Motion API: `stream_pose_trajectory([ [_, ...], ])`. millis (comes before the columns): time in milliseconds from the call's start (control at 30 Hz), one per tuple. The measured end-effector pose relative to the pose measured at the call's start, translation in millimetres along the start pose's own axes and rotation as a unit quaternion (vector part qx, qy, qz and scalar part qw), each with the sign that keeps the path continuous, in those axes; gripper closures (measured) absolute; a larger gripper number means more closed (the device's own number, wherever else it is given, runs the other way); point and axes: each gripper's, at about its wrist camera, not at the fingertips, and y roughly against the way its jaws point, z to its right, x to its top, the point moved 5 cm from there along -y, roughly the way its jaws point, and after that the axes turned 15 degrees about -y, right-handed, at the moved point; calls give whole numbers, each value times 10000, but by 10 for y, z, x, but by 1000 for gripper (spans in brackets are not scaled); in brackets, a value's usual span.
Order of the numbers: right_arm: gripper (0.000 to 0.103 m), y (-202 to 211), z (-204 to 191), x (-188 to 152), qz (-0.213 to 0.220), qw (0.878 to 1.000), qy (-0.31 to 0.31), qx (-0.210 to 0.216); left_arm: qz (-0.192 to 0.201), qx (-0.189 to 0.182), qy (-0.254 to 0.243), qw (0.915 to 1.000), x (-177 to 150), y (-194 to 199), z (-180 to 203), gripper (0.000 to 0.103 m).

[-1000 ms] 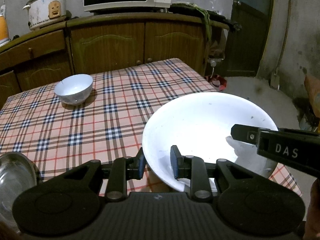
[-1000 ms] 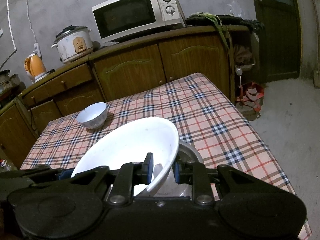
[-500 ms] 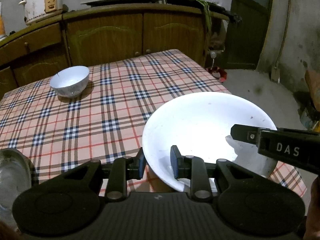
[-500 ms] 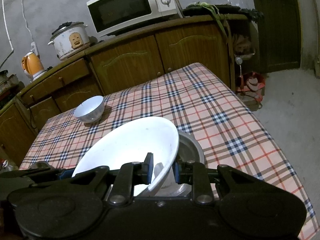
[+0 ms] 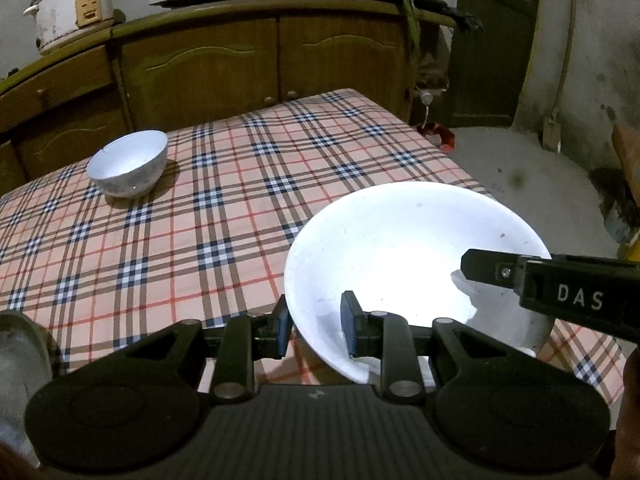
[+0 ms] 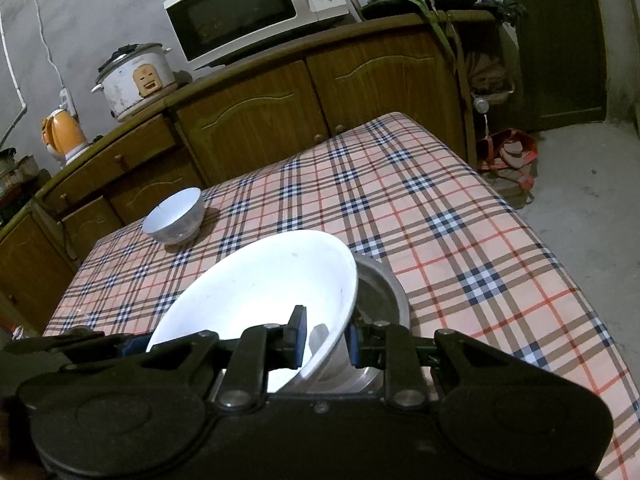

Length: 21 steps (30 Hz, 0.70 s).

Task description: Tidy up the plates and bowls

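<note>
A large white bowl (image 5: 400, 256) hangs tilted over the near right part of the checked table (image 5: 240, 208). My left gripper (image 5: 316, 328) is shut on its near left rim. My right gripper (image 6: 326, 340) is shut on the opposite rim of the same bowl (image 6: 260, 288), and it also shows in the left wrist view as a black finger (image 5: 560, 292) reaching in from the right. Directly under the held bowl stands a steel bowl (image 6: 380, 292), mostly hidden. A small white bowl (image 5: 128, 164) sits alone at the table's far left.
A second metal dish (image 5: 20, 356) shows at the near left edge. Brown cabinets (image 6: 380, 80) run behind the table and carry a microwave (image 6: 256, 12), a rice cooker (image 6: 136, 80) and an orange kettle (image 6: 64, 136). The table's right edge (image 6: 540, 232) drops to concrete floor.
Both grippers have sunk a little toward the table with the large white bowl still held between them. The small white bowl has not moved.
</note>
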Motion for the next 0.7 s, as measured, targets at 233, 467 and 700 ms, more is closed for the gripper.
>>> stream_pose_trajectory([
  [233,76,-140,91,30,-6,10000,-78,30,-61,23,-82,9999,30,-115,26,77],
  [467,76,-288,171,38,-49,9998,-159,80,-137,45,-161,9998,31,-239,27,77],
  [700,76,-387,216,29,-121,9998,-160,20,-218,37,-141,9997,26,-342,26,76],
])
